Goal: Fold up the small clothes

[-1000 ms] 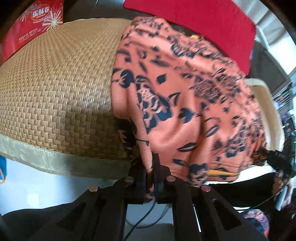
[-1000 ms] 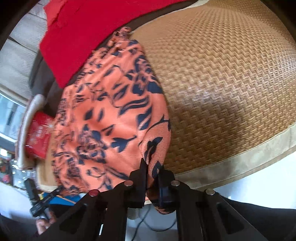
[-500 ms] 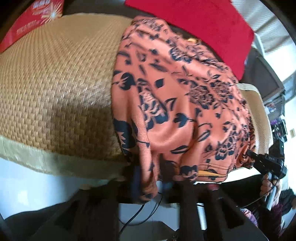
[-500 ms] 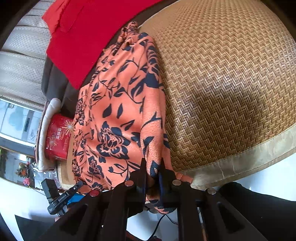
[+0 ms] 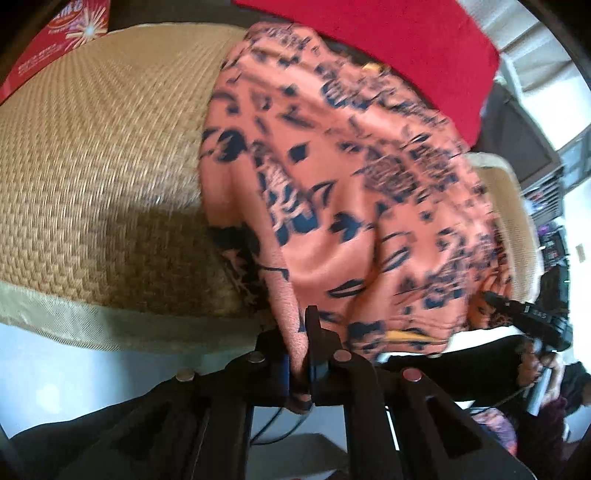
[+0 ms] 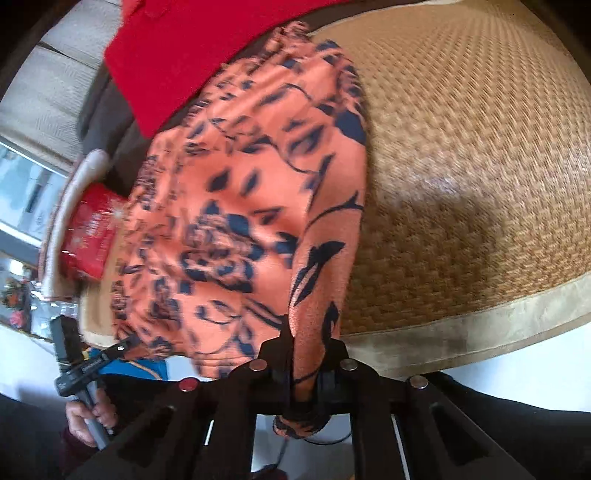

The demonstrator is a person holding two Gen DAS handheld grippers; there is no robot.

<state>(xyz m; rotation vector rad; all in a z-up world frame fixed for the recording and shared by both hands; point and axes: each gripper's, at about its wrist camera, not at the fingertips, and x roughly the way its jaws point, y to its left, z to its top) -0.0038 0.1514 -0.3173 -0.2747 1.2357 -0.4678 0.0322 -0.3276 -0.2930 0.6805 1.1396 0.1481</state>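
Note:
An orange garment with a dark blue flower print (image 5: pixel 351 192) lies spread on a woven straw mat (image 5: pixel 92 155), its near edge lifted off the mat's front border. My left gripper (image 5: pixel 301 332) is shut on one near corner of the garment. My right gripper (image 6: pixel 306 343) is shut on the other near corner of the garment (image 6: pixel 251 206), with a wad of cloth hanging below its jaws. Each gripper shows in the other's view, the right one (image 5: pixel 532 317) and the left one (image 6: pixel 92 362).
A red cloth (image 5: pixel 388 48) lies behind the garment, also seen in the right wrist view (image 6: pixel 177 48). A red printed box (image 6: pixel 92 236) sits at the mat's far end, also seen in the left wrist view (image 5: pixel 62 33). The mat has a tan fabric border (image 6: pixel 480 328) along its front edge.
Both grippers, still shut on the garment's near corners, have shifted with the cloth; the views are blurred by motion. The garment's near edge rides a little higher over the mat's front border.

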